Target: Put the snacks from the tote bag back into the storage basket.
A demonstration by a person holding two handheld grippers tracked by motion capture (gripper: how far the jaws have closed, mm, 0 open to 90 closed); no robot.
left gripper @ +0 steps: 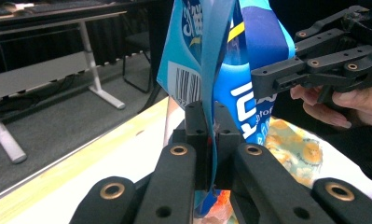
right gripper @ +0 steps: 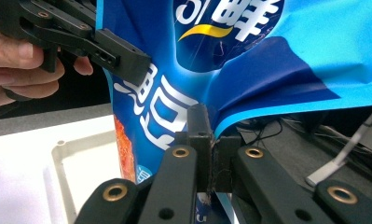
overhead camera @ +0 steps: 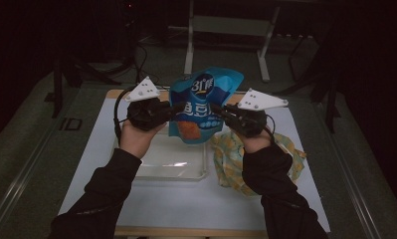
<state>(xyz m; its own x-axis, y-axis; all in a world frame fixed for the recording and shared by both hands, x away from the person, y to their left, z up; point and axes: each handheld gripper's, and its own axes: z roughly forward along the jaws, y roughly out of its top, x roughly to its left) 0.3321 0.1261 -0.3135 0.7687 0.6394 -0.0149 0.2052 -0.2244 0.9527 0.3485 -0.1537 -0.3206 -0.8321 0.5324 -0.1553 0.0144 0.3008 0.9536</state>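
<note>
A blue snack bag with white characters hangs upright in the air between both grippers, above the table. My left gripper is shut on the bag's left edge; in the left gripper view its jaws pinch the thin edge of the bag. My right gripper is shut on the bag's right edge; in the right gripper view its jaws clamp a fold of the bag. Each gripper view also shows the other gripper across the bag, held by a hand.
A clear shallow tray lies on the white mat right below the bag. A crumpled yellow patterned cloth lies to the tray's right, under my right forearm. A desk frame stands beyond the table on dark floor.
</note>
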